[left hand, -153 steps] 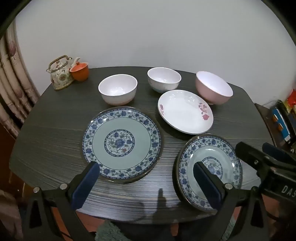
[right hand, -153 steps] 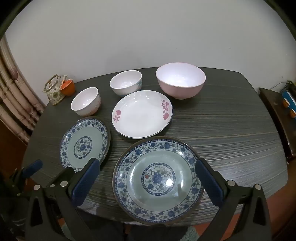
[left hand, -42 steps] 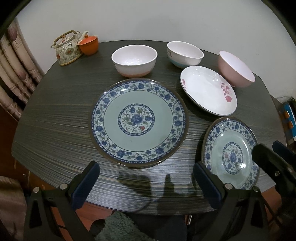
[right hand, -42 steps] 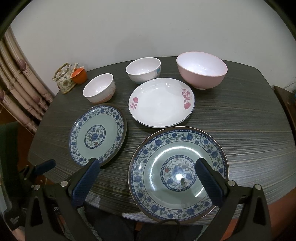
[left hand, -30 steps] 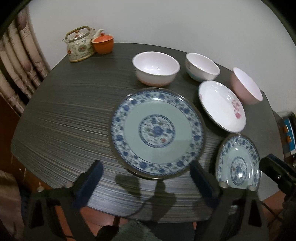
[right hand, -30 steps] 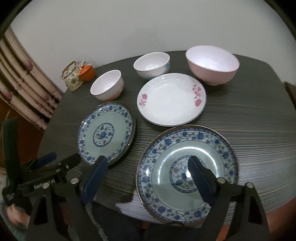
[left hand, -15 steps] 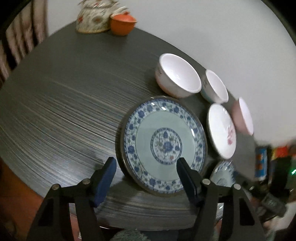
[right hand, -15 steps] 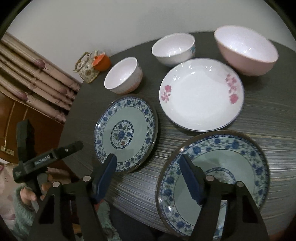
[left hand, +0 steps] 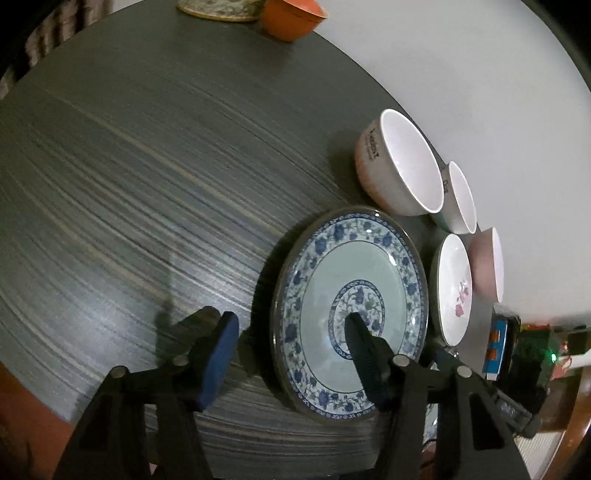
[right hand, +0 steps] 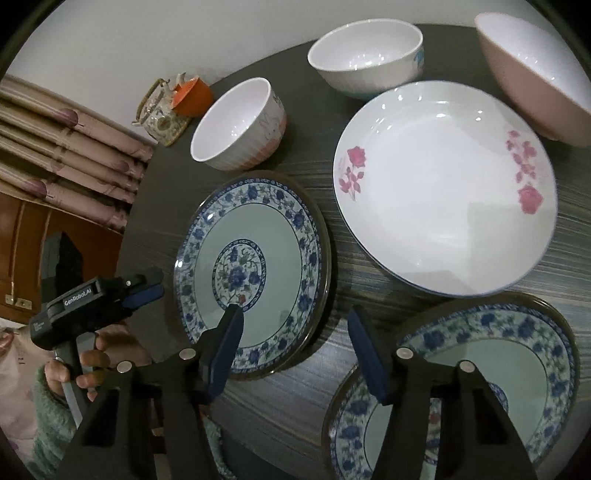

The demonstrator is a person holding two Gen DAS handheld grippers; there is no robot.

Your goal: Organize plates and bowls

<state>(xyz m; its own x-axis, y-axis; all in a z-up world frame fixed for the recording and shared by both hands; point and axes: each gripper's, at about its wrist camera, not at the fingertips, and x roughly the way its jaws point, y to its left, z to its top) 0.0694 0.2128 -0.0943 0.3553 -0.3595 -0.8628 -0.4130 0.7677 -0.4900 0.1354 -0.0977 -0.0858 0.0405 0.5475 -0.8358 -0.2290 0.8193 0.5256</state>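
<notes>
Low centre of the left wrist view, left gripper [left hand: 291, 343] spread wide, one finger over the left plate [left hand: 351, 314], the other over bare table [left hand: 147, 184] left of its rim; nothing pinched, contact unclear. Right of that plate: rose plate [left hand: 452, 291], pink bowl [left hand: 487, 266]. Above it: ribbed bowl [left hand: 399, 166] and white bowl [left hand: 460, 195], close together, touching or not unclear. Orange cup [left hand: 291, 18] at top edge.

Bottom centre of the right wrist view, right gripper [right hand: 295, 347] also spread, holding nothing, over the gap between left plate [right hand: 251, 266] and right plate [right hand: 480, 369]. Rose plate [right hand: 443, 184] upper right, rim overlapping the right plate's rim. Pink bowl [right hand: 535, 74] top right, white bowl [right hand: 365, 55] top centre, ribbed bowl [right hand: 240, 125] above left plate. Teapot [right hand: 162, 110] and orange cup [right hand: 192, 96] upper left. Left gripper [right hand: 142, 293] at lower left, beside left plate's edge.
</notes>
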